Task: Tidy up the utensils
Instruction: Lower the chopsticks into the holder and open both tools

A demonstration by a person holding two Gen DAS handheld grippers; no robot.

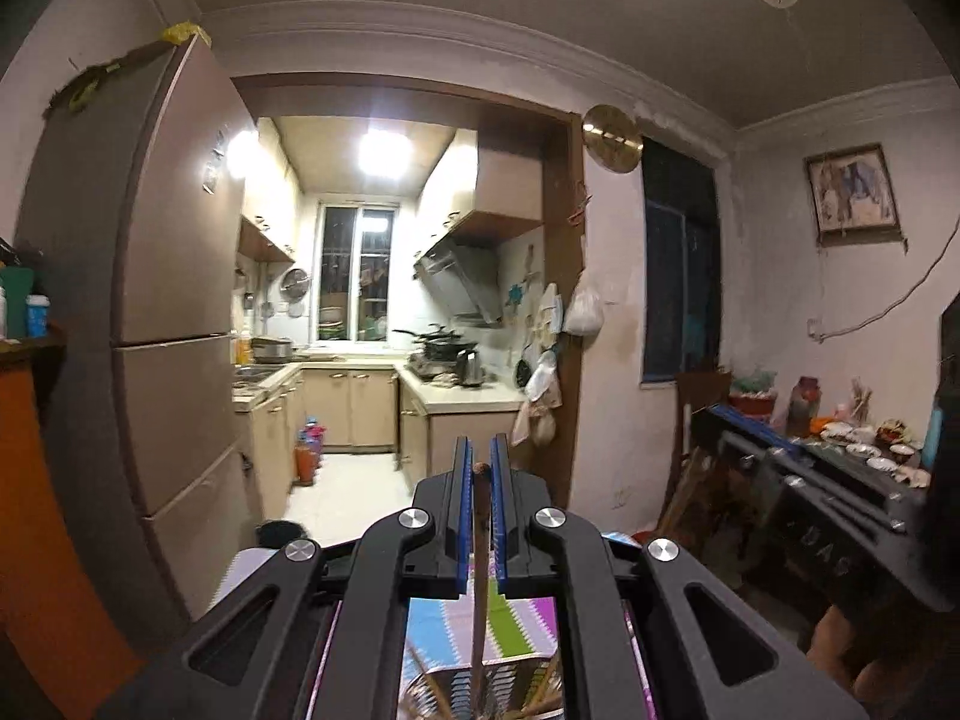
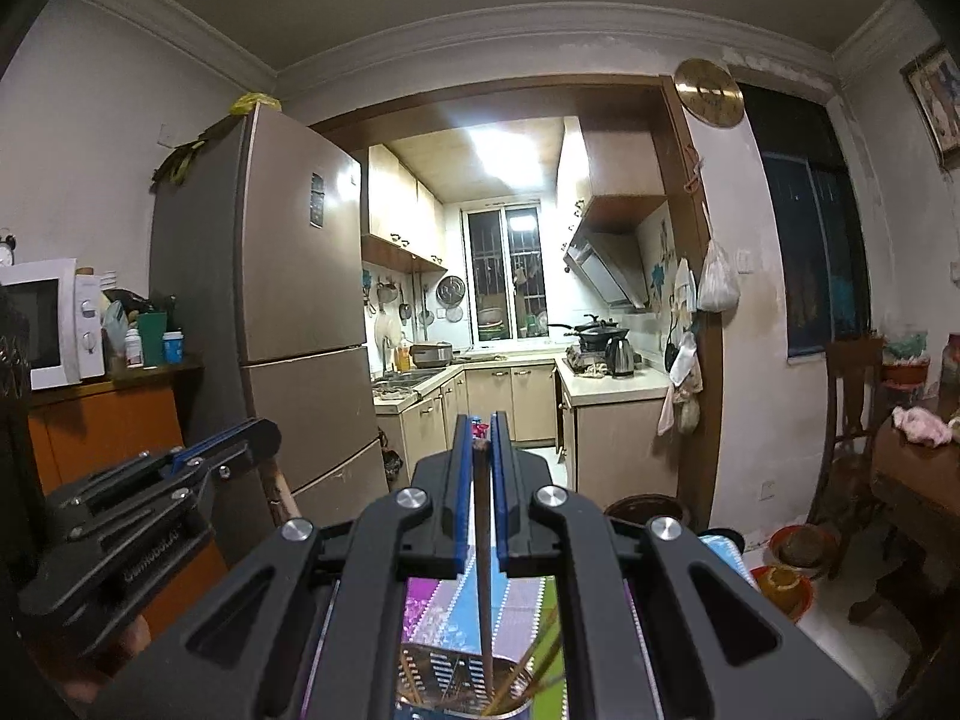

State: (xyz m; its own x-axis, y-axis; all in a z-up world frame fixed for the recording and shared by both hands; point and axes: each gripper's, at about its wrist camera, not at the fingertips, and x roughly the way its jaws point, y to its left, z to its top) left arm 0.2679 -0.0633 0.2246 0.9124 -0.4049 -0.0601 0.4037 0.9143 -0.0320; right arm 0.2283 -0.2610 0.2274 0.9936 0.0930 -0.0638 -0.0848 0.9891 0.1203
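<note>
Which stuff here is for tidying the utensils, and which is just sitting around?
For the job: left chopstick, right chopstick, metal holder, left hand-held gripper, right hand-held gripper.

Just around: fridge, microwave, kettle, clock.

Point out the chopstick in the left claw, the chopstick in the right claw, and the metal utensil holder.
Left chopstick [image 1: 480, 546]: left wrist view, shaft between the blue pads.
Right chopstick [image 2: 482, 540]: right wrist view, shaft between the blue pads.
Metal utensil holder [image 2: 438, 675]: right wrist view, perforated wall.

Zigzag-striped cloth [image 2: 528, 600] in purple, blue, green, with perforated metal utensil holder [image 2: 444, 669] on it.
</note>
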